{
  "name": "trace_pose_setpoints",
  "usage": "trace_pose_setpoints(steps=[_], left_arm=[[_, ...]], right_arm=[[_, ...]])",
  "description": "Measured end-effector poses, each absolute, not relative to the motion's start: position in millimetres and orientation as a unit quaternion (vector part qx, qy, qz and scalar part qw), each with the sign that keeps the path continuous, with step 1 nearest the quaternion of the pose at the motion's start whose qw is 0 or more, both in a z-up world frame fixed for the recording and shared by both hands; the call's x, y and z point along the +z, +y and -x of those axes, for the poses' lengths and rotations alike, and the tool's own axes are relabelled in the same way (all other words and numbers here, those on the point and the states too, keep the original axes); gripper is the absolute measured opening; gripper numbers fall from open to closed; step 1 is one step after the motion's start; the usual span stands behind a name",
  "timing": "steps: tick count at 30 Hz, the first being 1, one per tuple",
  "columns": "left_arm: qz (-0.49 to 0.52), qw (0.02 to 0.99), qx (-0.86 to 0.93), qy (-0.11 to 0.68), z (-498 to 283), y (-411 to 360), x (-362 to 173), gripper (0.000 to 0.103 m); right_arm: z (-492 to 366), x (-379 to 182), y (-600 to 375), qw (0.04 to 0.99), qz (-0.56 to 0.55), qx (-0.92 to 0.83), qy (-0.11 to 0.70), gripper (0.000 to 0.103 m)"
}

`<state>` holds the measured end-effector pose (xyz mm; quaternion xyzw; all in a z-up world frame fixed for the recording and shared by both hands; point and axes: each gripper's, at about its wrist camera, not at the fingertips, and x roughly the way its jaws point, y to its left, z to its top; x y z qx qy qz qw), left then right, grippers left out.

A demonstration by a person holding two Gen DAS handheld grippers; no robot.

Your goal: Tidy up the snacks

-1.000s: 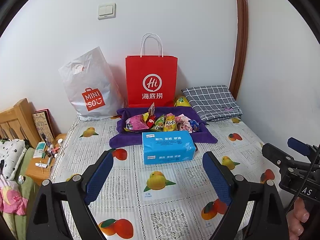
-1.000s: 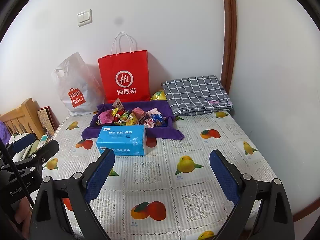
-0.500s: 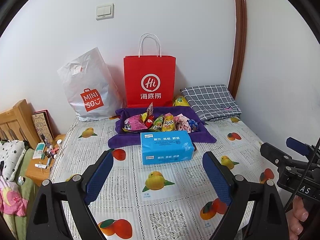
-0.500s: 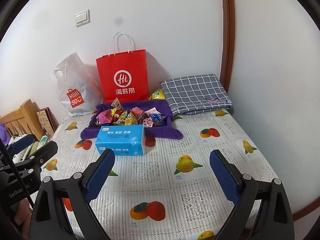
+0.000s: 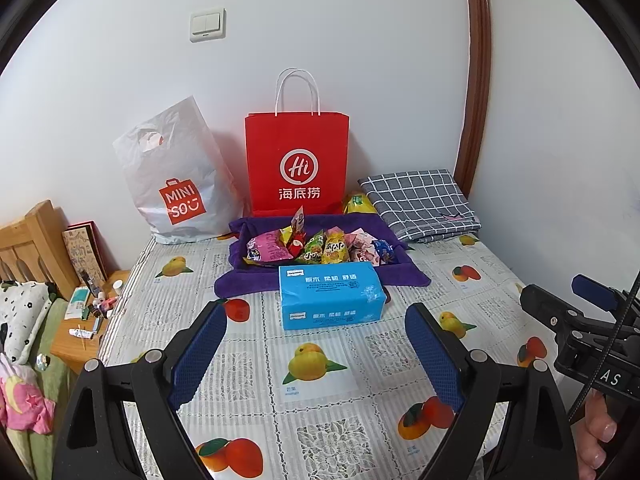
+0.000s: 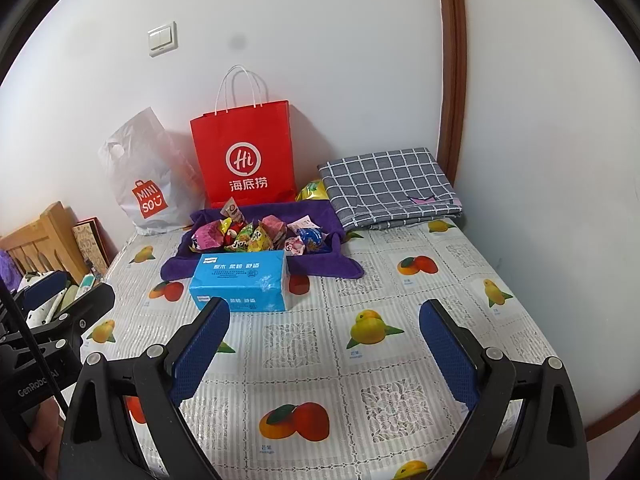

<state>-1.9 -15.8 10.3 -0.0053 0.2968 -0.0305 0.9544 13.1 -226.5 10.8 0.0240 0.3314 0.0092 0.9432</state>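
A: Left wrist view first. Tongs?
B: Left gripper [image 5: 316,344] has its jaws wide apart, nothing btwn the blue pads, touching nothing; it hangs over the fruit-print tablecloth [image 5: 320,412]. The blue tissue pack [image 5: 331,297] is ahead, apart from it. Snacks [image 5: 320,246] lie piled on the purple towel [image 5: 320,280], just behind the pack, in front of the red paper bag [image 5: 297,164].
A: Right wrist view?
B: Right gripper [image 6: 325,344] same: jaws spread wide, empty, above the cloth. The left pad's tip overlaps the tissue pack's near edge in pic; can't tell contact. Snacks on the towel, w/ the folded checked cloth [image 6: 388,188] to the right.
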Motion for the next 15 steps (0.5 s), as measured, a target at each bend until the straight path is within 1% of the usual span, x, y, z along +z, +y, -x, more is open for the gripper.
trace_pose_setpoints(steps=[15], left_arm=[[0.007,0.955,-0.029,0.295,2.5,-16.1,10.7,0.091]], right_arm=[[-12.6,11.0,-226.5,0.943,-0.024,0.01,0.331,0.095]])
